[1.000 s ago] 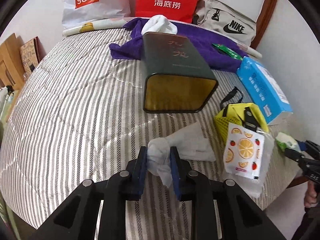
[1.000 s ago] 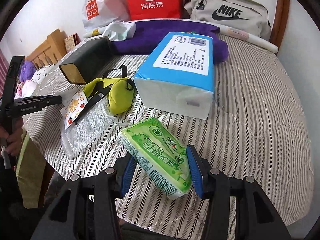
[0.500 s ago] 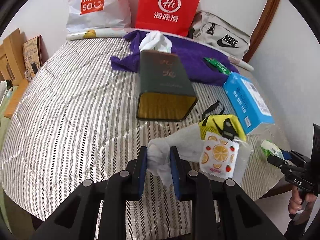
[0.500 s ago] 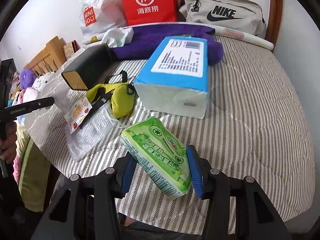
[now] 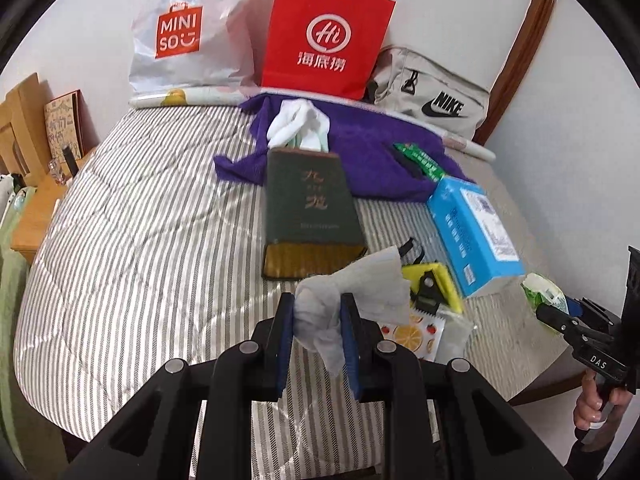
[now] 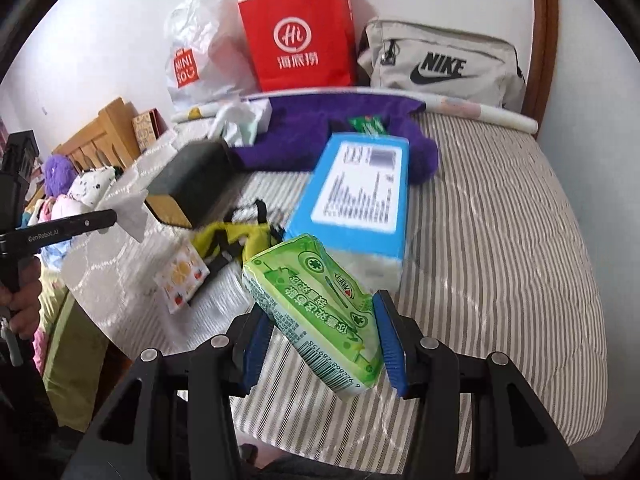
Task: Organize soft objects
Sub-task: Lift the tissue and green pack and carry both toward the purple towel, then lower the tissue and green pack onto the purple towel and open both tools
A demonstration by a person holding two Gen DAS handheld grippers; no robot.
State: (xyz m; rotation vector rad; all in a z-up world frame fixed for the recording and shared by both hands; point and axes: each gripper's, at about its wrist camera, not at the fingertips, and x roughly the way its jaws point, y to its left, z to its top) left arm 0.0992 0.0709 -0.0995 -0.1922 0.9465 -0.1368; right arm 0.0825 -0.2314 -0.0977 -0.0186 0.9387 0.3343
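My left gripper (image 5: 318, 320) is shut on a crumpled white tissue (image 5: 352, 288) and holds it above the striped bedspread (image 5: 140, 240). It also shows in the right wrist view (image 6: 130, 210) at the left. My right gripper (image 6: 324, 334) is shut on a green tissue pack (image 6: 316, 304) held above the bed's front edge. That pack also shows in the left wrist view (image 5: 542, 294). A dark green box (image 5: 308, 212) lies on its side with its open end toward me. A blue tissue pack (image 5: 474, 236) lies to its right.
A yellow pouch (image 5: 430, 282) and a fruit-print sachet (image 5: 412, 332) lie near the front. A purple towel (image 5: 360, 152) with white cloths (image 5: 300, 124) lies behind the box. A Miniso bag (image 5: 180, 36), red paper bag (image 5: 326, 36) and Nike bag (image 5: 432, 96) line the wall.
Both grippers have lifted and drawn back from the bed, each still holding its item. The tissue has come up off the bedspread.
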